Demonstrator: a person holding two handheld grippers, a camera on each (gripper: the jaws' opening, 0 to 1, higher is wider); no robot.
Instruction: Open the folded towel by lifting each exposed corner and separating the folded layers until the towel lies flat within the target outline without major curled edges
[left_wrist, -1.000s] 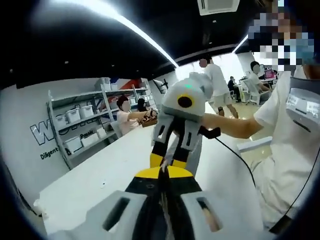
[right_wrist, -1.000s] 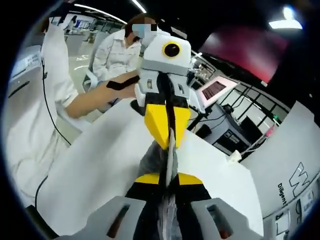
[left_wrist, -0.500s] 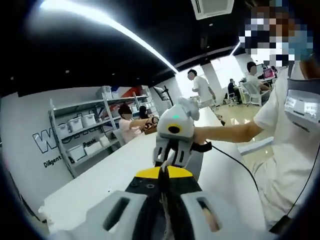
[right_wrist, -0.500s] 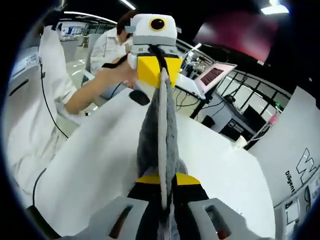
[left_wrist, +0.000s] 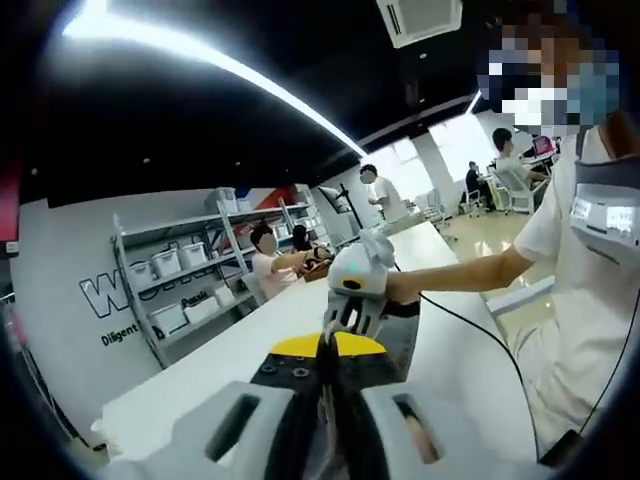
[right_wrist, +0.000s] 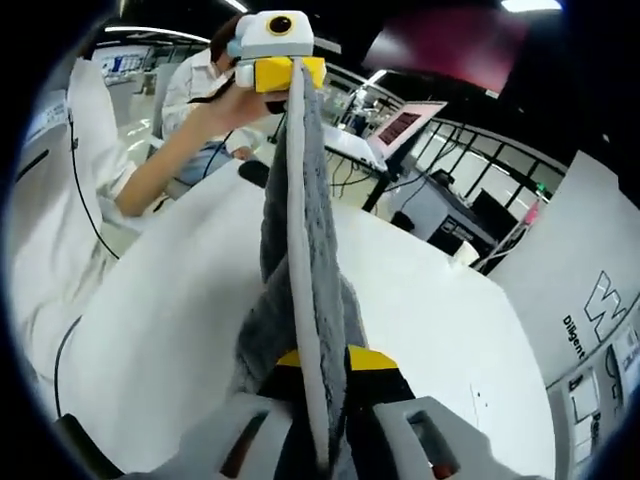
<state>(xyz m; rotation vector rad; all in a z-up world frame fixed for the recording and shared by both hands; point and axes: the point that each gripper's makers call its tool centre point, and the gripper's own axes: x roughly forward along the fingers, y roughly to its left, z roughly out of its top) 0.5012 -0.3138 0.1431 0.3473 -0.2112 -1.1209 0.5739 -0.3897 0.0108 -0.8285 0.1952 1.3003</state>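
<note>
The grey towel (right_wrist: 300, 250) hangs stretched in the air as a long band between the two grippers, above the white table (right_wrist: 430, 290). In the right gripper view my right gripper (right_wrist: 320, 362) is shut on the towel's near end, and the left gripper (right_wrist: 285, 72), held in a hand, is shut on the far end. In the left gripper view my left gripper (left_wrist: 325, 352) is shut on a thin towel edge. The right gripper (left_wrist: 350, 310) faces it a short way off, with dark towel cloth (left_wrist: 402, 340) beside it over the table (left_wrist: 230, 350).
Metal shelves with white bins (left_wrist: 180, 290) line the wall, and people (left_wrist: 265, 262) stand at the table's far end. A person's white sleeve (left_wrist: 590, 260) and a black cable (left_wrist: 480, 330) lie to the right. A laptop screen (right_wrist: 400, 125) stands behind the table.
The two grippers have drawn apart. The towel between them has gone from a short bunch to a long taut band.
</note>
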